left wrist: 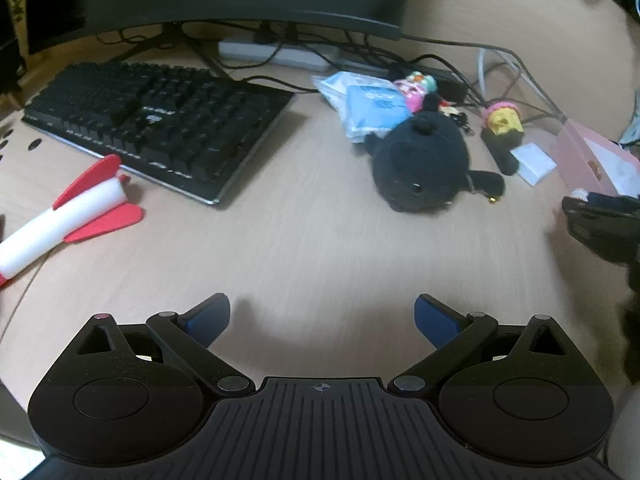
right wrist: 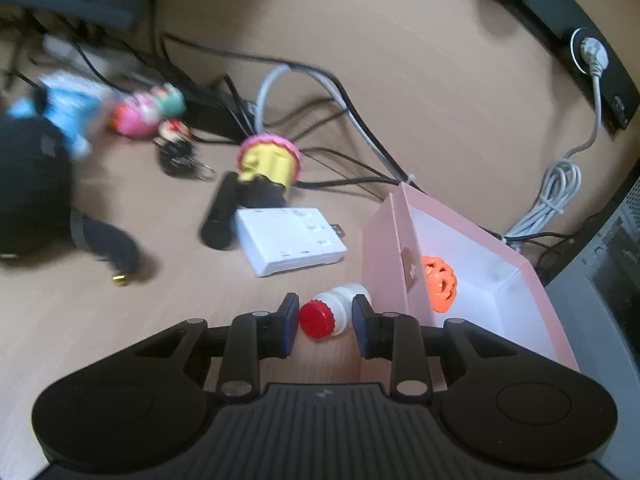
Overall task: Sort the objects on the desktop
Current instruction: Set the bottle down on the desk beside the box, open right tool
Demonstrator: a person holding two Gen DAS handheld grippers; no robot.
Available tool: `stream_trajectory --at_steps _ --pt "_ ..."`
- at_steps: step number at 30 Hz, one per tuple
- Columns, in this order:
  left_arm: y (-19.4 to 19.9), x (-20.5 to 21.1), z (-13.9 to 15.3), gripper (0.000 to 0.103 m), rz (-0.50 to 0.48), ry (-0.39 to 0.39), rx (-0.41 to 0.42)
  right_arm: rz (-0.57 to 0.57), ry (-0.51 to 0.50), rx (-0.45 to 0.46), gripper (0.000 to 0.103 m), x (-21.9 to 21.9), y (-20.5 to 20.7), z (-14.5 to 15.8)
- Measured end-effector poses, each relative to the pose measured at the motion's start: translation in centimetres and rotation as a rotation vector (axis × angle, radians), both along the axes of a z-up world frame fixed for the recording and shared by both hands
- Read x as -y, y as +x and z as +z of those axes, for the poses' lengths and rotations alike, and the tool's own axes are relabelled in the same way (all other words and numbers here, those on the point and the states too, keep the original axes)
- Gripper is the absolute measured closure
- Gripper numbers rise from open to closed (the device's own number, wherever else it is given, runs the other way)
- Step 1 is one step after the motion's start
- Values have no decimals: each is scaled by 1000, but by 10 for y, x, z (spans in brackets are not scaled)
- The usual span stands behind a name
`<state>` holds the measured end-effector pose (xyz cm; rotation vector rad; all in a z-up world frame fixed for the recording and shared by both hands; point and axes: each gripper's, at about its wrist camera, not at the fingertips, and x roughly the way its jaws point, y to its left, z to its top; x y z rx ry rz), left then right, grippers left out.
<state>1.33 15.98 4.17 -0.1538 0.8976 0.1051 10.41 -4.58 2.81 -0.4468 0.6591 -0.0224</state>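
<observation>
My right gripper (right wrist: 325, 322) has its fingers on either side of a small white bottle with a red cap (right wrist: 332, 314), lying next to the pink box (right wrist: 384, 248); a gap shows at each side. The box holds an orange lattice ball (right wrist: 440, 282). My left gripper (left wrist: 322, 316) is wide open and empty above bare desk. A black plush toy (left wrist: 420, 164) lies ahead of it, a white and red toy rocket (left wrist: 68, 216) at the left. A yellow and pink figure (right wrist: 270, 164), a white adapter (right wrist: 290, 240), pink toys (right wrist: 140, 114) and keys (right wrist: 180, 160) lie beyond.
A black keyboard (left wrist: 160, 120) and a monitor stand (left wrist: 256, 20) sit at the back left. Cables (right wrist: 320, 92) and a power strip (left wrist: 276, 54) run behind the toys. Blue packets (left wrist: 368, 108) lie behind the plush. A computer case (right wrist: 608, 264) stands right of the box.
</observation>
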Motion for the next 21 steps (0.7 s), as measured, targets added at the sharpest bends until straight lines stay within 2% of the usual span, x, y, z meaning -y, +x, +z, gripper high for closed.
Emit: stream_trajectory --at_steps 5,9,12,15,19,21 --pt "-6 30 1 2 -58 -4 3 97 293 -198 75 41 -39 36" --pt "-12 57 2 2 -111 -3 6 21 619 -404 75 101 -40 47" --pt "-16 75 3 2 -142 -8 8 -59 901 -530 75 148 -29 34" --pt "-19 93 5 2 -176 1 12 -115 1050 -568 74 177 -28 17" --pt "-21 114 5 2 -207 22 6 -123 1090 -515 68 192 -35 11" --pt "-22 124 4 2 -224 29 4 -117 1080 -451 63 198 -39 16"
